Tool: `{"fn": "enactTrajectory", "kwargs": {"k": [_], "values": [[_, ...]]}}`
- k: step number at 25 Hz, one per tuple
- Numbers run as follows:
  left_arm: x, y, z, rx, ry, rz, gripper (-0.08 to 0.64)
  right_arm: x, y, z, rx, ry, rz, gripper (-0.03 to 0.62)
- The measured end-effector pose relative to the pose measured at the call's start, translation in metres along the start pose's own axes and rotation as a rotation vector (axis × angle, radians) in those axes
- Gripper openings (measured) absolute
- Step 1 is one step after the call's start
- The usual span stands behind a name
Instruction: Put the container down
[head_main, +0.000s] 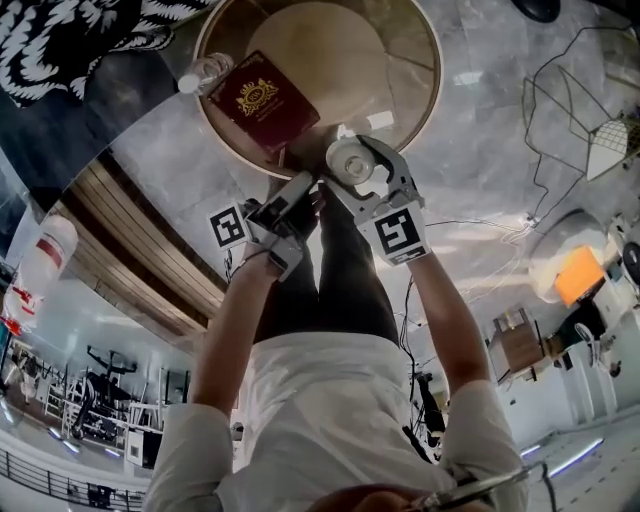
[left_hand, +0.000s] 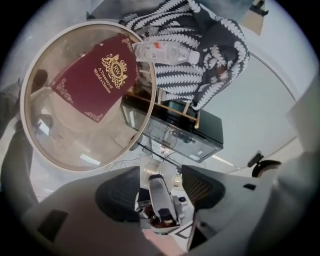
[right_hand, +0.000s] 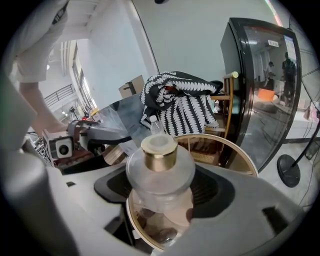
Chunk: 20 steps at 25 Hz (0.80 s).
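Bright, even indoor light; heavy fisheye warp, blurred edges.

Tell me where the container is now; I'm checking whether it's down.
Right gripper view, centre: the container is clamped between the right tongs, over the round table's near rim.

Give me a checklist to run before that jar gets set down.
1. Right claw shut on the clear glass container with gold collar: ok.
2. Bare space on the round gold-rimmed glass table: ok.
3. Maroon hardcover book beside the container, not under it: ok.
4. Clear plastic bottle off at the table's edge: ok.
5. Left claw open, gripping nothing: ok.
6. Container's height above the glass: cannot tell.
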<state>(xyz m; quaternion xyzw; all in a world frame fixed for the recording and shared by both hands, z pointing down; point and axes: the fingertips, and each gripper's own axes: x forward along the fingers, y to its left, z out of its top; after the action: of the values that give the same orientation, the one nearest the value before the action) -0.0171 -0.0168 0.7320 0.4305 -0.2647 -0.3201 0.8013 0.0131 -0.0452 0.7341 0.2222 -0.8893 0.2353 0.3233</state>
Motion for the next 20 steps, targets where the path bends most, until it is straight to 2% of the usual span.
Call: {"fn": "enactTrajectory", "kwargs": {"k": [3,20], "values": [[0.000,0.015,0.002,0.050,0.023,0.030,0.250,0.016,-0.008,-0.017,0.005,0.003,-0.006,0.333],[-0.017,0.094,0.010,0.013,0.044,0.142,0.250,0.085,-0.030,-0.106,0.027,0.045,-0.056,0.333]]}}
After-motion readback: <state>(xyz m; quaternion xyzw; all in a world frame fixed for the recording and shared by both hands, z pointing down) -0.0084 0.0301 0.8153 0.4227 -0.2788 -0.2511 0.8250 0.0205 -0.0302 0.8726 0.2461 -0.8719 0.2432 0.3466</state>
